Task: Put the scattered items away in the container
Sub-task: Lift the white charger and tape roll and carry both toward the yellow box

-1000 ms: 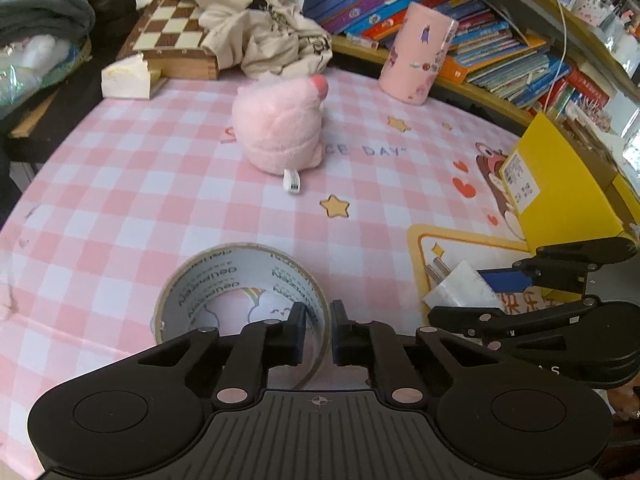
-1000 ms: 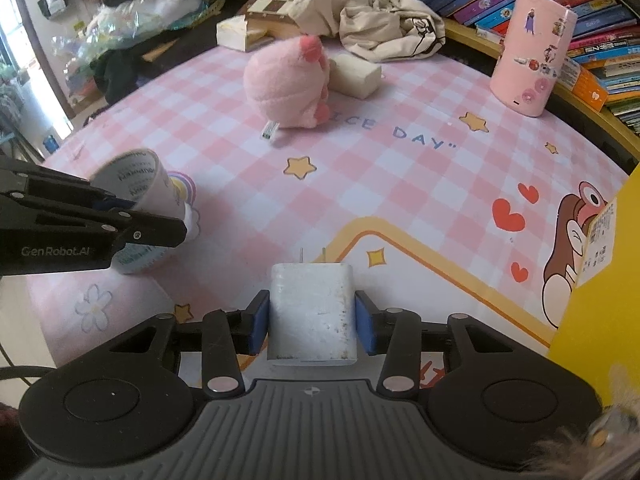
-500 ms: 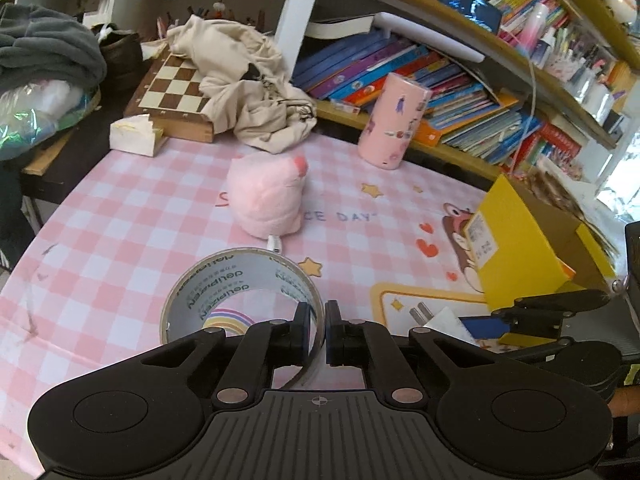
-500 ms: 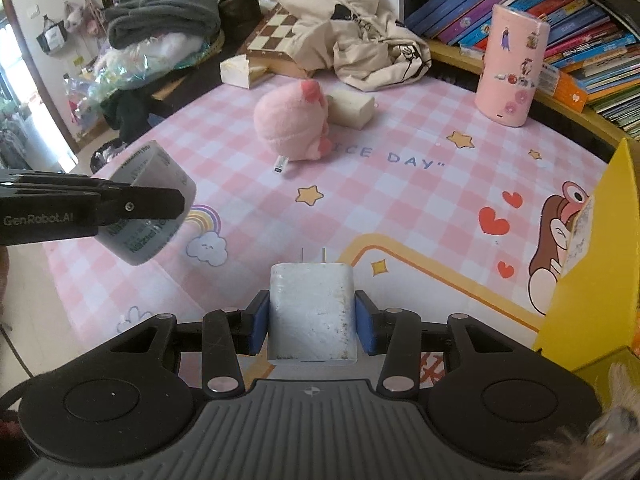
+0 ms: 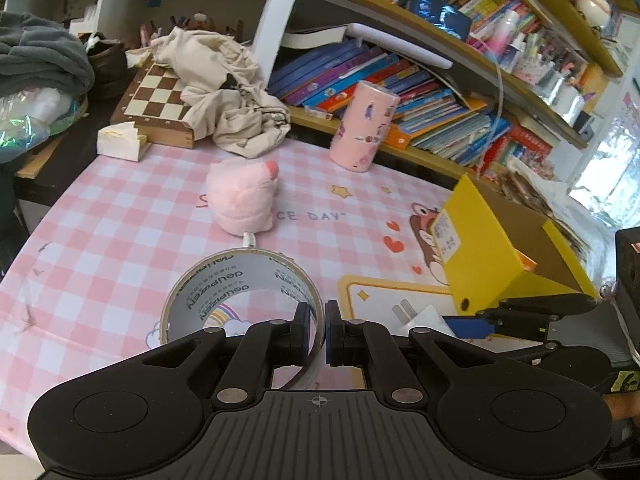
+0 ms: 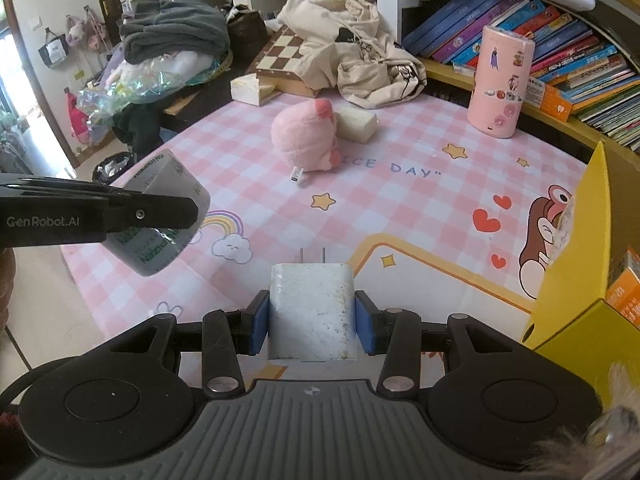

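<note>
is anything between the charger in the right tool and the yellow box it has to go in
Nothing visible. The charger is held in the right tool above the mat, and the yellow box stands just to its right with only bare mat between. The box's near wall has to be cleared from above.

Black ribbed tongs [image 6: 311,322], blue pads [image 6: 259,323], silver pivot screws, white "GenRobot.AI" lettering.

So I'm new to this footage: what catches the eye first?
Both claws are loaded: the left claw pinches the wall of a tape roll, lifted above the pink checked mat, and the right claw grips a white charger, prongs forward. A pink plush toy sits mid-mat; the yellow box stands right.
</note>
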Demonstrator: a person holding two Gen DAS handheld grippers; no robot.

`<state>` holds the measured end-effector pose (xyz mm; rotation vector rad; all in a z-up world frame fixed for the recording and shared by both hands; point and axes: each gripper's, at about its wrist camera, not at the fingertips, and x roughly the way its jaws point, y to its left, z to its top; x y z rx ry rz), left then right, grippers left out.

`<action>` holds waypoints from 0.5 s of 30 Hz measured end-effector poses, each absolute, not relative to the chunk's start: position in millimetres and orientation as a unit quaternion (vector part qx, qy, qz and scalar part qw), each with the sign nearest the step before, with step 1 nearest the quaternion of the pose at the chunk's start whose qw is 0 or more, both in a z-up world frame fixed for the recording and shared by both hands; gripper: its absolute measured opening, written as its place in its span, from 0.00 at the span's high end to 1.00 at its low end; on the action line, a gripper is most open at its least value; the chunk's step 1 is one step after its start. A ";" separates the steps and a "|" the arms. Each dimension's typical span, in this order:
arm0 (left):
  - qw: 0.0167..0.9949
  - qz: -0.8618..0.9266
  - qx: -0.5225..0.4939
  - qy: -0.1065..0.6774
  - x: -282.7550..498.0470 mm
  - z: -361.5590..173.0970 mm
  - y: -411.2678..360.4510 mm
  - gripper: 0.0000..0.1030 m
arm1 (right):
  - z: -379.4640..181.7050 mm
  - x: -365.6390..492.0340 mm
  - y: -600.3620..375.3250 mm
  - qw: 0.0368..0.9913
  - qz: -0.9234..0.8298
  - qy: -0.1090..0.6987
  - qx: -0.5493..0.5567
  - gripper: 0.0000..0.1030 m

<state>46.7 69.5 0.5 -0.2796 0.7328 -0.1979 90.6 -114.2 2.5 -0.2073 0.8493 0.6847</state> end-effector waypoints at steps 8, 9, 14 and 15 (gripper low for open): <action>0.920 -0.115 -0.132 0.352 29.2 3.7 67.6 0.95 | 7.5 68.7 -119.9 0.859 0.311 0.396 -0.092 0.60; 0.919 -0.117 -0.133 0.352 27.4 3.6 67.7 0.95 | 7.5 66.5 -120.9 0.860 0.308 0.396 -0.091 0.60; 0.917 -0.134 -0.130 0.352 21.9 3.4 64.5 0.94 | 7.6 55.4 -125.7 0.865 0.294 0.397 -0.086 0.60; 0.917 -0.137 -0.129 0.353 21.1 3.4 63.4 0.95 | 7.6 53.2 -126.7 0.866 0.291 0.397 -0.085 0.60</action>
